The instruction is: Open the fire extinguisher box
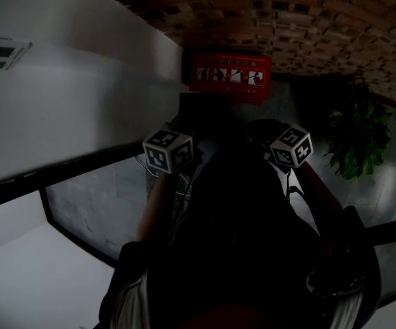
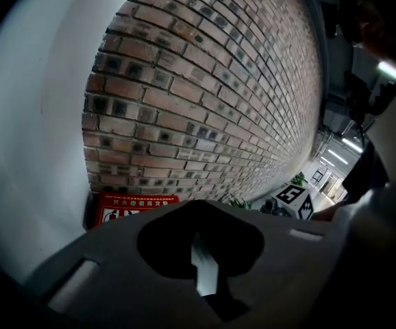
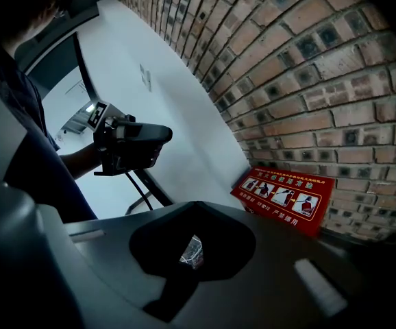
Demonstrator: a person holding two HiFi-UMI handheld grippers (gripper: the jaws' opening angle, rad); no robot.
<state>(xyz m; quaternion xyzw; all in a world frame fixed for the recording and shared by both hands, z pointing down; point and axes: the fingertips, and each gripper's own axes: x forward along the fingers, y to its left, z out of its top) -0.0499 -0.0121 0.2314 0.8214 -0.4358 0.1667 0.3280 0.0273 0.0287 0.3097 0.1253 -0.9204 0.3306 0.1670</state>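
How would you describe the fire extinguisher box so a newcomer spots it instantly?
Find the brick wall; at its foot, by the corner with the white wall, sits the fire extinguisher box. It alone is red, bearing white pictograms.

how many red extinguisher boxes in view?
1. The red fire extinguisher box sits at the foot of the brick wall, beside the white wall's corner. The dark scene and the person's body could hide others.

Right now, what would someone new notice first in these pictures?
The red fire extinguisher box stands out, set at the foot of the brick wall, with a row of pictures across its face. A leafy green plant stands off to its right in the head view.
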